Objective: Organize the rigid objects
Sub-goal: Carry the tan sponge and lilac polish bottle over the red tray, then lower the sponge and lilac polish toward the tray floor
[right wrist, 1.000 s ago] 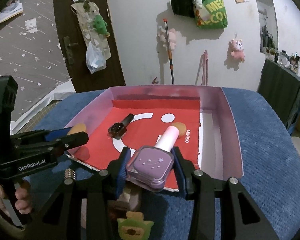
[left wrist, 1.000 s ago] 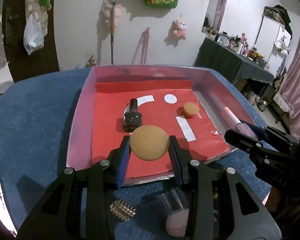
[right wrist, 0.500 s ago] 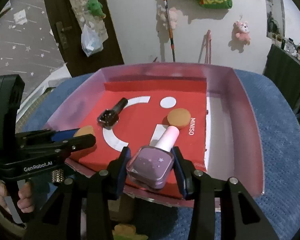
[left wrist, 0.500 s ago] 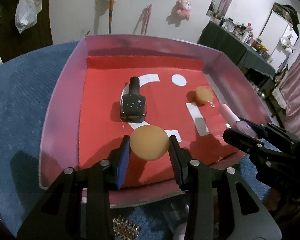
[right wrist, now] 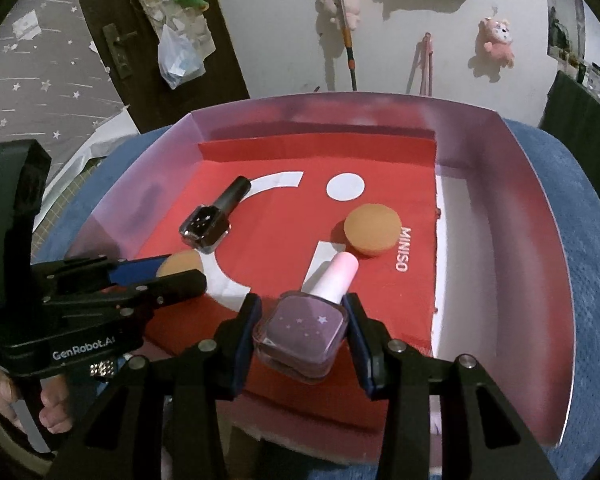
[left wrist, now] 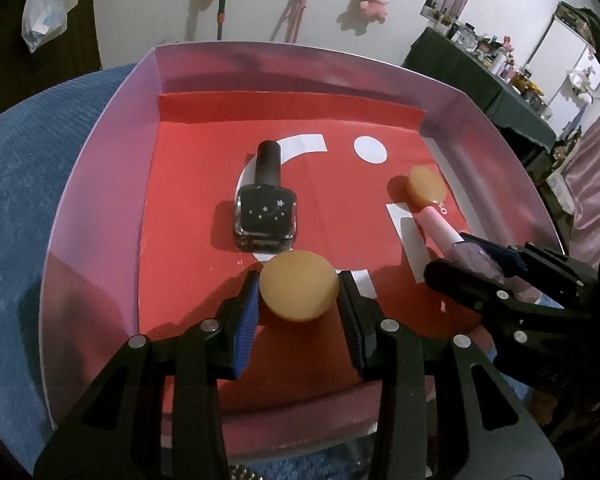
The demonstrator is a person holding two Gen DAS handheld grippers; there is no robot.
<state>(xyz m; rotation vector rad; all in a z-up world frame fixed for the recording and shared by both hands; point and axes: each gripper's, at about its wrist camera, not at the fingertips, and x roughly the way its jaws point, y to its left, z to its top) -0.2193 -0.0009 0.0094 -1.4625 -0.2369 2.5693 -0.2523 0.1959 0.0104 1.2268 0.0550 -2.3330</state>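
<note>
Over red tray (right wrist: 540, 240), my left gripper (left wrist: 298, 300) clenched on tan sponge puff (left wrist: 298, 286), right gripper (right wrist: 302, 330) on purple nail-polish bottle (right wrist: 300, 330) (glass, slick): careless release risks knocking black bottle (left wrist: 265, 216).

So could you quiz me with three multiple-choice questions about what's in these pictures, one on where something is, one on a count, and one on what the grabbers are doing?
1. Where does the black nail polish bottle with star marks lie?
A. on the blue cloth outside
B. on the red liner inside the pink-walled tray
C. between gripper fingers

2. How many round tan sponge pucks are visible?
A. one
B. two
C. four

3. What is the right gripper doing?
A. clamping the purple nail polish bottle with a pink cap
B. standing open and holding nothing
C. clamping a puck

Answers:
1 B: the bottle lies flat on the red sheet, touched by nothing.
2 B: one puck sits in the left gripper; another puck lies loose in the tray.
3 A: both fingers press on the purple bottle's sides.
</note>
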